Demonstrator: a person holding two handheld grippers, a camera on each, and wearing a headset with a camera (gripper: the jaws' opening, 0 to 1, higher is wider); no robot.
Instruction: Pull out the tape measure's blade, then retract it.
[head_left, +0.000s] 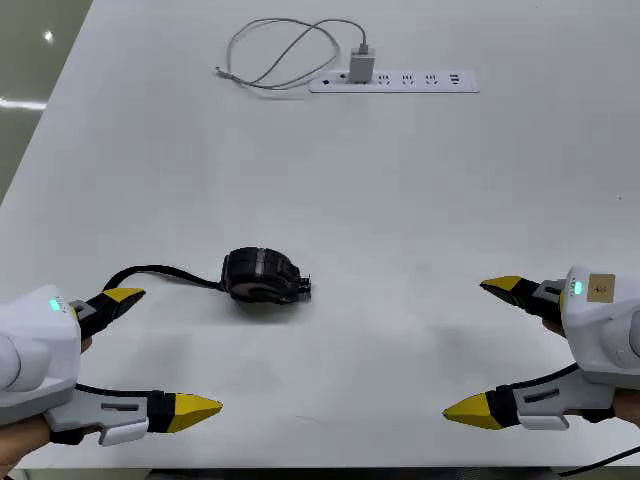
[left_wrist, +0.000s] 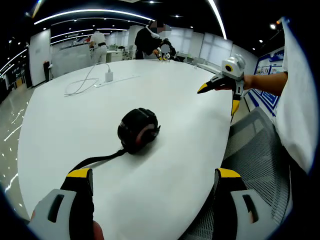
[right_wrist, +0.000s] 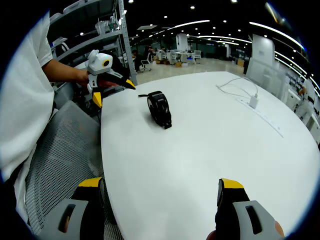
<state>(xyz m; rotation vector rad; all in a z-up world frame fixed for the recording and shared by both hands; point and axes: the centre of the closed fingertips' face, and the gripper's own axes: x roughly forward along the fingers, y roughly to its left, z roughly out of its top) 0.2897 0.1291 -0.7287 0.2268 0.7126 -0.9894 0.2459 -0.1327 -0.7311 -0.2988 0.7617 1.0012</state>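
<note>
A black tape measure (head_left: 261, 276) lies on the white table (head_left: 330, 180), its black strap (head_left: 160, 273) trailing left; its blade is in. My left gripper (head_left: 165, 350) stands open at the near left edge, its upper tip close to the strap's end. From the left gripper view the tape measure (left_wrist: 138, 130) sits ahead of the open jaws, with the right gripper (left_wrist: 220, 92) beyond. My right gripper (head_left: 490, 345) stands open at the near right edge, well apart from the case. The right gripper view has the tape measure (right_wrist: 160, 109) ahead and the left gripper (right_wrist: 107, 80) behind it.
A white power strip (head_left: 395, 81) with a charger (head_left: 361, 67) and a looped grey cable (head_left: 280, 55) lies at the table's far side. A mesh chair (right_wrist: 65, 150) stands by the near edge. People (left_wrist: 150, 42) work at the far end of the room.
</note>
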